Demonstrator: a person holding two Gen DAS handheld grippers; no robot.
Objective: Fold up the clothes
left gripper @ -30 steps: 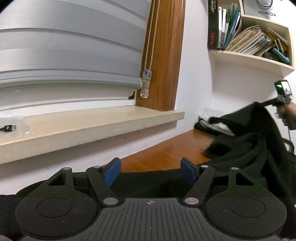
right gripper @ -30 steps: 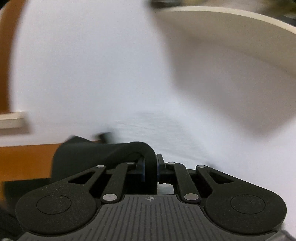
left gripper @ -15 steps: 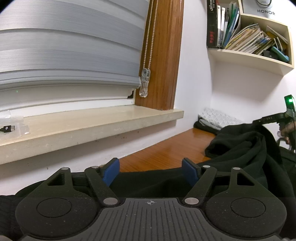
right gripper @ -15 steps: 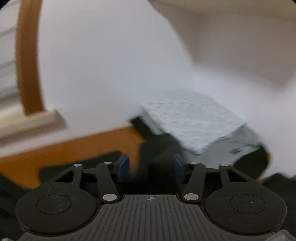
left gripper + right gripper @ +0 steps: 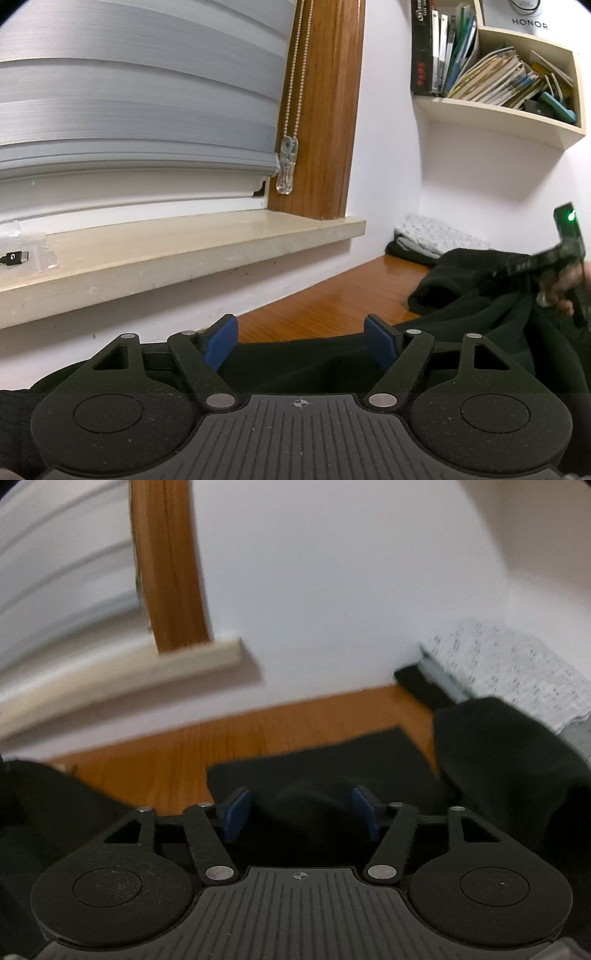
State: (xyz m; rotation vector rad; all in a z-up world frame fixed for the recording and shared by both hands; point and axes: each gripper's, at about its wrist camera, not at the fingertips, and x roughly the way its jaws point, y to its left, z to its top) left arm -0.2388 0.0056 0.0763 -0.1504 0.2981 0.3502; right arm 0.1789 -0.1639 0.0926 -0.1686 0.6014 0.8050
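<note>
Right tongs (image 5: pixel 301 814) now spread, released | black garment (image 5: pixel 321 760) crumpled, bunched | left tongs (image 5: pixel 301 343) wide

Bare wooden tabletop (image 5: pixel 325 310) lies between black garment (image 5: pixel 480 288) and wall — windowsill (image 5: pixel 184 251) apparently overhangs.

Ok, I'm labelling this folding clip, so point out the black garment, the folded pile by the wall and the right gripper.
black garment (image 5: pixel 354 753): right wrist view, flat part lying on the wood.
folded pile (image 5: pixel 439 233): left wrist view, its white patterned top layer.
right gripper (image 5: pixel 301 814): right wrist view, midway between its blue fingertips.
</note>
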